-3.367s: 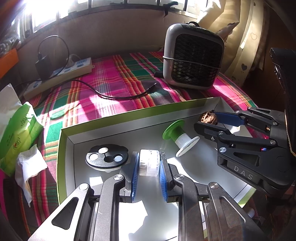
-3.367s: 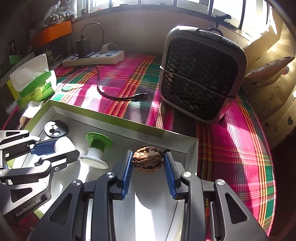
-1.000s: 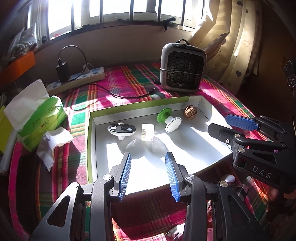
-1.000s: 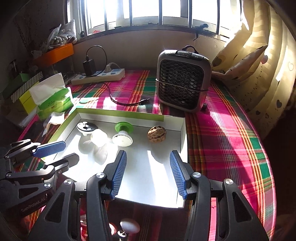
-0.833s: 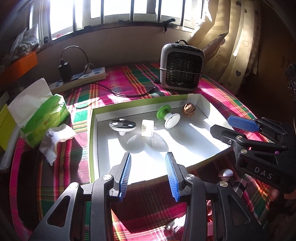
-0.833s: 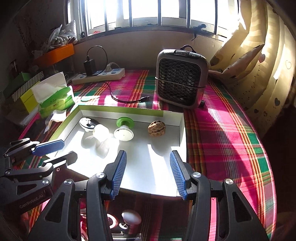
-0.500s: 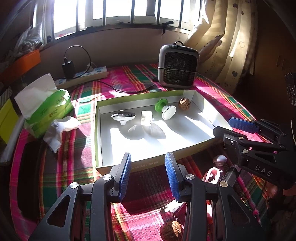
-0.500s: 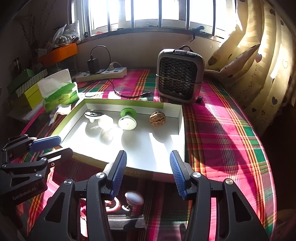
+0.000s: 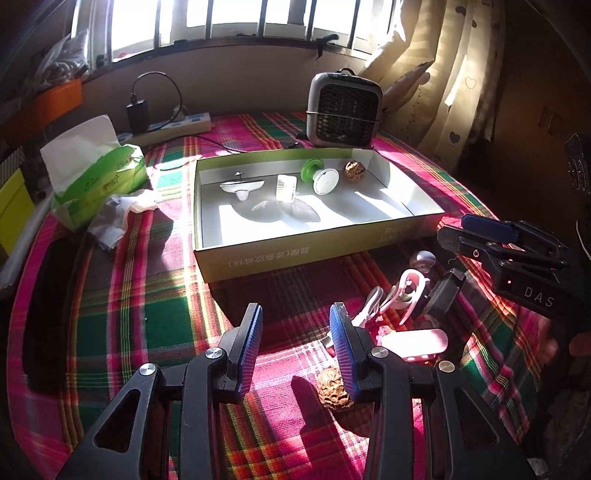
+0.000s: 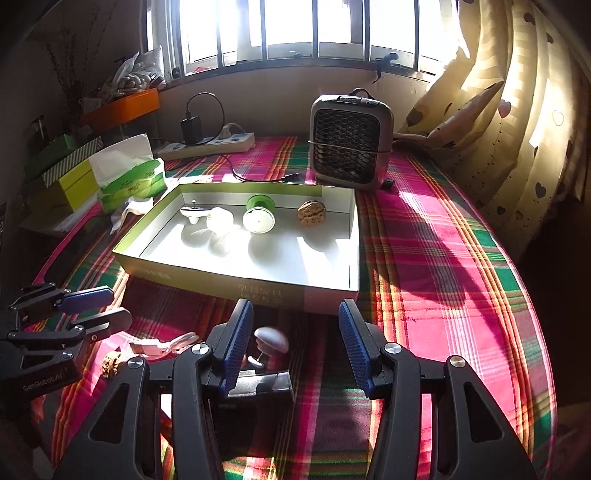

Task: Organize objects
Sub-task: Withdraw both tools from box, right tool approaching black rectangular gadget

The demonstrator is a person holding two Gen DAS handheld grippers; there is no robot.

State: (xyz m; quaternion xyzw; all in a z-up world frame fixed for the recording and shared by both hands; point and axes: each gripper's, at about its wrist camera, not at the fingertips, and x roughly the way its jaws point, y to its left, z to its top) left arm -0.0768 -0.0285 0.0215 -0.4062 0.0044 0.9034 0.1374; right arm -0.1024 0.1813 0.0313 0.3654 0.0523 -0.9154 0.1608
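Right now the left tool (image 9: 295, 332) hangs released above the plaid cloth (image 9: 129, 314) that covers the counter, its blue pads apart and holding nothing; a loose walnut (image 9: 332, 387) lies on the cloth just below its right finger. The right tool (image 10: 293, 341) is likewise released and empty, poised over a small heap of loose pieces at the near edge: a pale mushroom-shaped knob (image 10: 271, 338), a white clip (image 9: 404, 291), a dark block (image 9: 443, 293) and a flat pink-white piece (image 9: 415, 341). Beyond both tools sits the shallow green-sided box (image 9: 306, 254) with a white floor, and along its far wall four things stand in a row, well apart from the tools: a white disc-topped piece (image 9: 242, 184) at the left, a small white roll (image 9: 286, 186) next, a green-and-white spool (image 9: 319, 175) lying on its side, and a second walnut (image 9: 354, 170) at the right end. Behind the box stands a grey fan heater (image 10: 349, 144) with a black cable (image 10: 255, 171) trailing to a power strip (image 10: 210, 144) beneath the barred window (image 10: 295, 26). Left of the box lie a green tissue pack (image 9: 96, 173) and a crumpled tissue (image 9: 122, 214).
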